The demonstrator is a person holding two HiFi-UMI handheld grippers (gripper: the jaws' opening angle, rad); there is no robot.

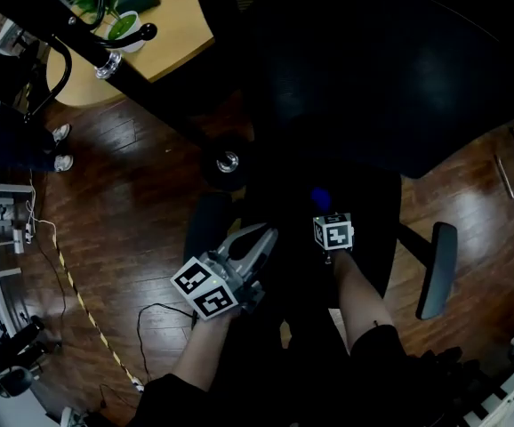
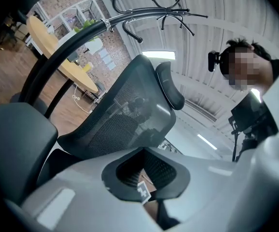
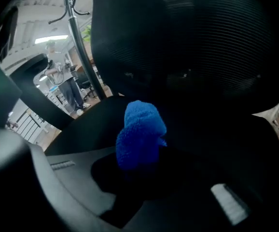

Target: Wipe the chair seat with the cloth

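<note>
- Head view: the right tool (image 1: 326, 213) reaches over the dark seat (image 1: 368, 203) with the blue cloth (image 1: 320, 198) sticking out ahead of it. The left tool (image 1: 261, 241) hangs just beside it, to the left. In this dim light I cannot tell whether the cloth touches the seat.
- Left gripper view: the left tool's tips meet, with nothing gripped. It points up at a mesh backrest (image 2: 125, 124) and touches nothing.
- Right gripper view: the right tool is clamped on the cloth (image 3: 139, 132), which bunches into a lump past the tips. The seat lies dark around and below it.
- Judgement: a good wipe wants the lump pressed down flat on the seat and drawn across in overlapping passes. The grip should be firm, so the cloth does not slip. The left tool is best held clear of the cloth's path.
</note>
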